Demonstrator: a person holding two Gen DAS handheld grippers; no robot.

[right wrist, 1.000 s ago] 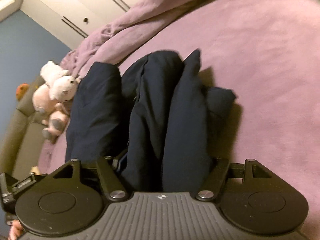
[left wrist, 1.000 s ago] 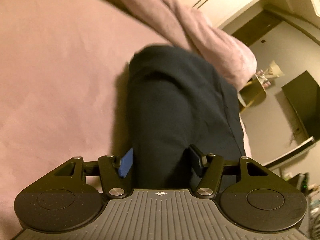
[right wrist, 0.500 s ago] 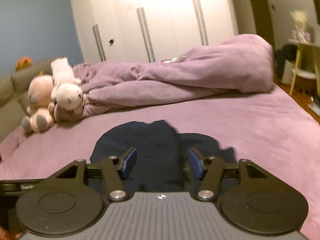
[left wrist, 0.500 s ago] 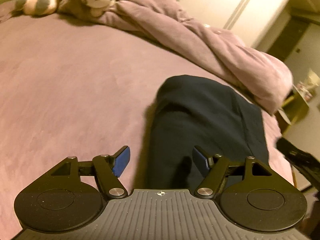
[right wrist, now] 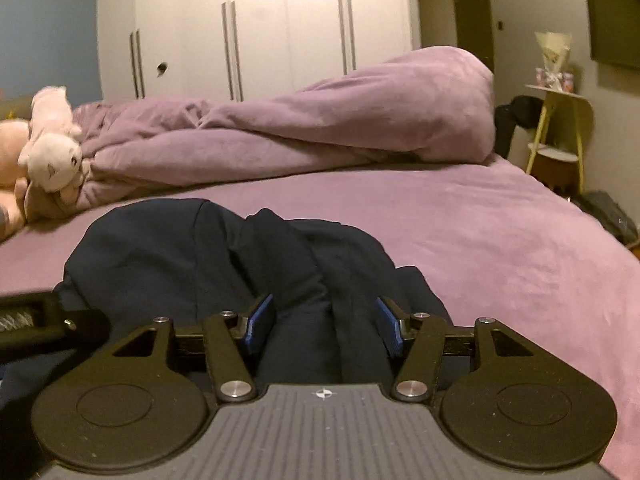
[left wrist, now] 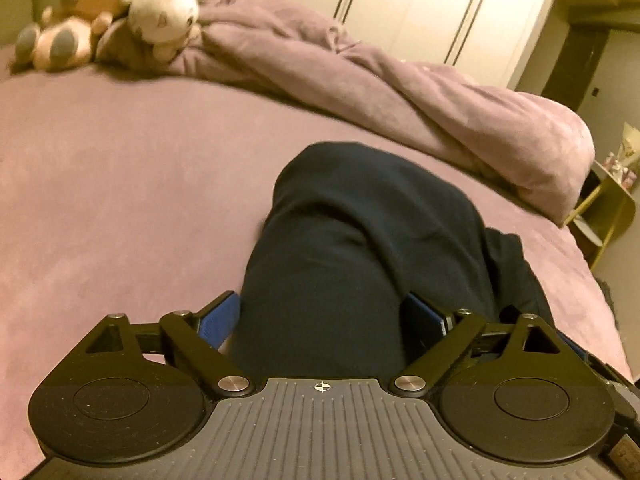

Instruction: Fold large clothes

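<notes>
While 1 navy garment [left wrist: 360, 240] lies bunched—2 plush toys [left wrist: 120, 12].

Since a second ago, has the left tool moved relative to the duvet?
Yes. The left tool has swung up and back from the navy garment: the rumpled duvet now sits farther off, with plush toys newly in view. Its jaws are opening, with cloth between them.
</notes>
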